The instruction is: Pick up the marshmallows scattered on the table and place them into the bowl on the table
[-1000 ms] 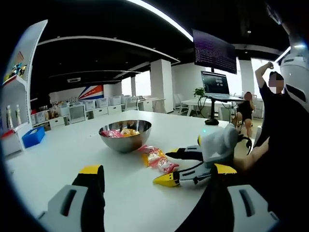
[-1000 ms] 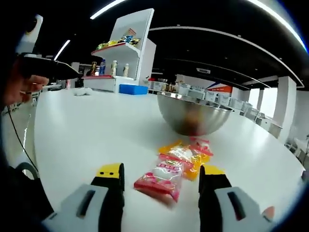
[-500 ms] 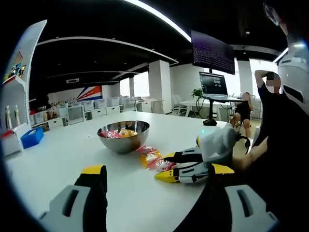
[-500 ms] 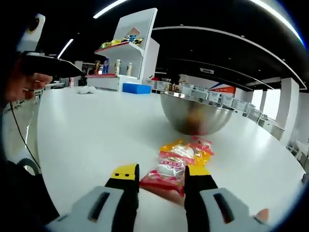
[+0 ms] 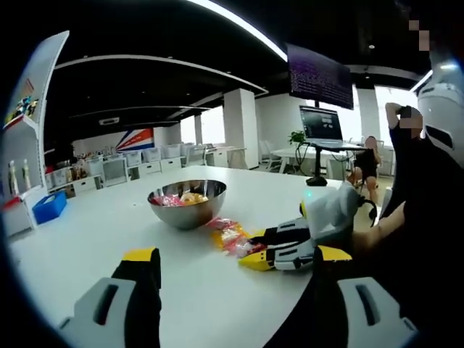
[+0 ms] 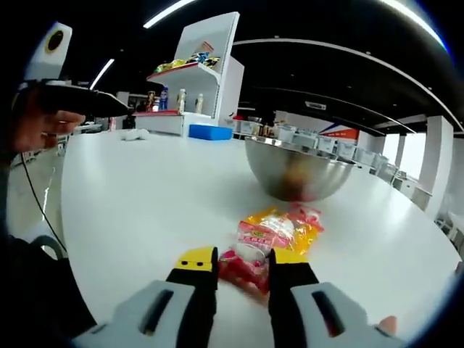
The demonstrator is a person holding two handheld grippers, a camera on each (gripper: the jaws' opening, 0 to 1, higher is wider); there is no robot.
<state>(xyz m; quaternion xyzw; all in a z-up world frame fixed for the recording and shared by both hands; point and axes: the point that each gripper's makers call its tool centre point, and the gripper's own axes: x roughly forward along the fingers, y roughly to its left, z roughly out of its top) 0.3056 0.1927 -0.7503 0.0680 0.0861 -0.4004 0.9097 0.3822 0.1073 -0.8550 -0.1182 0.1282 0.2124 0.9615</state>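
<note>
A steel bowl [image 5: 187, 204] [image 6: 297, 171] stands on the white table [image 5: 87, 246] with pink and yellow marshmallow packets inside. Loose packets [image 5: 229, 235] lie just in front of it. My right gripper [image 6: 243, 259] [image 5: 279, 254] is shut on a pink marshmallow packet [image 6: 250, 243], low over the table. A yellow packet [image 6: 279, 223] and another pink one [image 6: 310, 214] lie between it and the bowl. My left gripper [image 5: 232, 270] hovers open and holds nothing, short of the packets. The person's hand [image 6: 36, 123] holds the left gripper at the left edge of the right gripper view.
A white shelf unit [image 6: 192, 69] with bottles and a blue box [image 6: 206, 132] stand at the table's far side. A small white object [image 6: 135, 134] lies on the table. A laptop on a stand [image 5: 322, 127], a wall screen [image 5: 319, 76] and a seated person [image 5: 368, 165] are beyond.
My right gripper's jaws have closed from wide apart onto the pink packet and lifted its near end a little. The left gripper has stayed open and nearly still.
</note>
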